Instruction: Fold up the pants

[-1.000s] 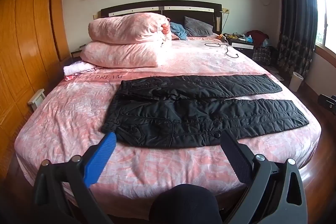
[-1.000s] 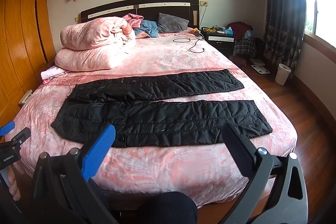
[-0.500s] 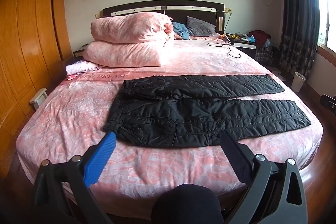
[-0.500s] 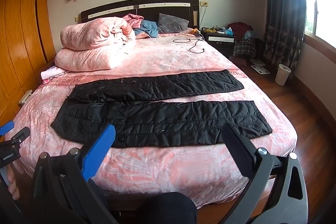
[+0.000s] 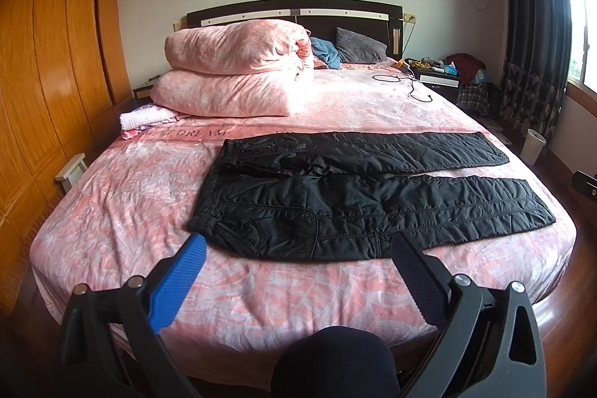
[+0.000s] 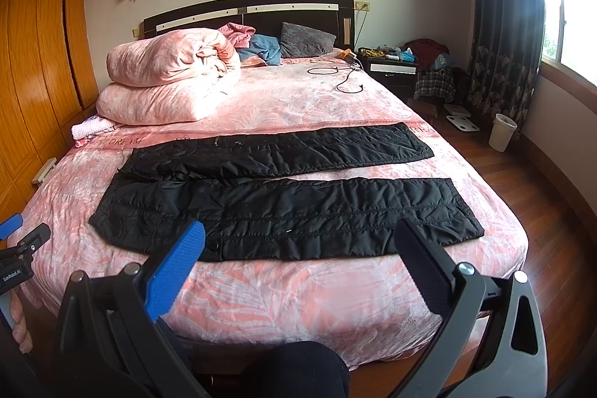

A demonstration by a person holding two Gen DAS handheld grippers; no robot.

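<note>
Black quilted pants (image 5: 358, 196) lie flat on the pink bed (image 5: 112, 211), waist to the left, both legs spread apart and pointing right. They also show in the right wrist view (image 6: 283, 207). My left gripper (image 5: 298, 248) is open and empty, held short of the bed's near edge below the waist end. My right gripper (image 6: 300, 241) is open and empty, held short of the near edge below the near leg. The left gripper also shows at the left edge of the right wrist view (image 6: 18, 241).
A folded pink duvet (image 5: 238, 69) is stacked at the bed's far left, with pillows and a black cable (image 5: 410, 84) near the headboard. A wooden wardrobe (image 5: 56, 62) stands to the left. A nightstand (image 6: 391, 66), a white bin (image 6: 502, 131) and a curtain stand to the right.
The left gripper's view has shifted a little nearer the bed and the waist end. The right gripper has barely moved. Both stay open and the pants lie unchanged.
</note>
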